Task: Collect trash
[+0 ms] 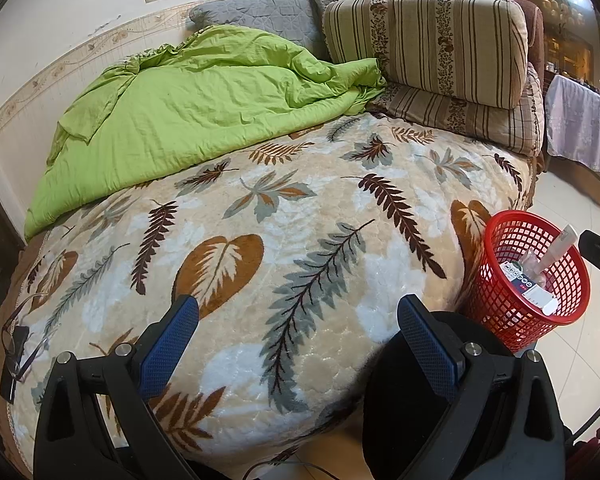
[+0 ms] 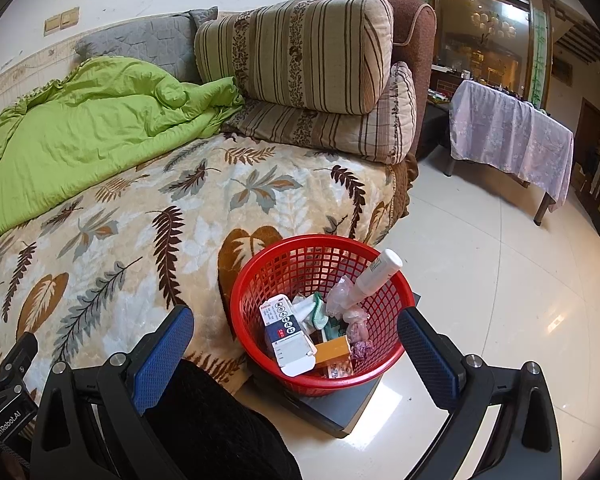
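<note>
A red mesh basket point(image 2: 260, 280) stands on a grey block on the floor beside the bed, also in the left wrist view as the red basket point(image 1: 500, 292). Inside it lie a white and blue carton point(image 2: 286, 334), an orange box point(image 2: 334, 352), a white tube point(image 2: 378, 274), crumpled wrappers and tissue. My right gripper point(image 2: 296, 344) hangs open just above and in front of the basket, holding nothing. My left gripper point(image 1: 298, 332) is open over the leaf-patterned blanket point(image 1: 280, 216), with nothing between its fingers.
A green quilt point(image 1: 180, 108) lies bunched at the back of the bed, with striped cushions point(image 1: 428, 40) at the head. Glasses point(image 1: 18, 336) lie on the bed's left edge. A cloth-covered table point(image 2: 508, 136) stands across the tiled floor. Dark fabric, a person's leg point(image 2: 212, 420), is below.
</note>
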A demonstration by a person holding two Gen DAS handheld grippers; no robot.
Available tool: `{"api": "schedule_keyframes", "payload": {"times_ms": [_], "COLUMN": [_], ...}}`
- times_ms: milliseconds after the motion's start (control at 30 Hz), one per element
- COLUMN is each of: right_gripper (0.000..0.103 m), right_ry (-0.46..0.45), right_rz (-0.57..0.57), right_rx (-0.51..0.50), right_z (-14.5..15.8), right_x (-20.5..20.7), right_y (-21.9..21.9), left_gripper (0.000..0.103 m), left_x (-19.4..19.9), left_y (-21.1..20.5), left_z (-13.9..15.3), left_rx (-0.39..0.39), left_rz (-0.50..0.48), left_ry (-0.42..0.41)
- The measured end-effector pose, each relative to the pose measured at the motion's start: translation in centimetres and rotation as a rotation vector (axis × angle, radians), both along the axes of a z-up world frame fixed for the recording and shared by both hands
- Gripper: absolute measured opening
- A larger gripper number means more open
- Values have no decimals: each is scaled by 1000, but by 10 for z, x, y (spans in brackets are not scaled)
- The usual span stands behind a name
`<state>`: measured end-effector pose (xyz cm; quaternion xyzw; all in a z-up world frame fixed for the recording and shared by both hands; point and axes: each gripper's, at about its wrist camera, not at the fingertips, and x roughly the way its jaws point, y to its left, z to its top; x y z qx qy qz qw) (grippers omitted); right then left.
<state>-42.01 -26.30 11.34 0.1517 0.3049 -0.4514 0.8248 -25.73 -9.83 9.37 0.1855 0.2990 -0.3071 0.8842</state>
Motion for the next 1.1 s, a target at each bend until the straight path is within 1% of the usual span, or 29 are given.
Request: {"api": "schedule_keyframes", "payload": {"times_ms": [167,233,300,367,400,433,500,533,600,633,667,700,733,767,800,833,900,933,967,1000,1067,1100], "right_gripper": [103,103,103,103,103,103,103,103,103,103,103,103,103,103,103,103,103,103,103,103,103,103], "right_ry": [-1,-14,-21,-8,7,13,6,11,31,26,32,56,75,101,124,156,205,214,240,270,263,240], "right_rz": [16,60,131,215,247,299,383,403,448,466,472,467,475,490,492,504,556,568,556,549,572,589], "right_rx": [-2,2,-1,-3,6,40,117,135,202,214,216,204,202,208,202,200,252,269,248,200,149,128], "right_z": [-3,-4,-4,-4,-4,-5,-14,-19,-37,-45,-54,-65,-72,-83,-90,-99,-112,-116,-121,-125,-126,-127], "right_x": [3,10,25,51,65,85,126,141,193,213,235,262,283,311,329,349,379,389,397,405,408,404], "right_y": [0,0,2,5,7,9,12,14,16,18,21,26,29,32,35,39,44,41,44,48,54,55], "left_gripper": [99,99,99,99,99,99,99,99,99,99,99,99,99,99,99,99,99,99,99,103,103,103], "left_x": [1,6,15,37,51,63,91,110,141,160,170,186,198,205,217,224,235,236,237,239,242,246], "left_y": [-1,0,5,19,28,37,55,65,83,93,98,102,103,104,103,103,101,99,96,92,90,95], "left_z": [0,-1,-2,-5,-8,-11,-20,-27,-42,-51,-55,-62,-67,-71,-76,-78,-79,-78,-79,-82,-86,-86], "left_rx": [1,3,0,-10,-7,1,41,70,117,123,129,146,151,156,139,103,66,54,49,53,33,26], "left_rz": [2,9,36,106,159,209,334,404,503,547,566,594,598,600,595,580,571,566,554,543,532,530], "left_ry": [9,34,63,102,121,130,140,158,204,234,244,255,265,276,300,314,317,304,284,268,256,261]}}
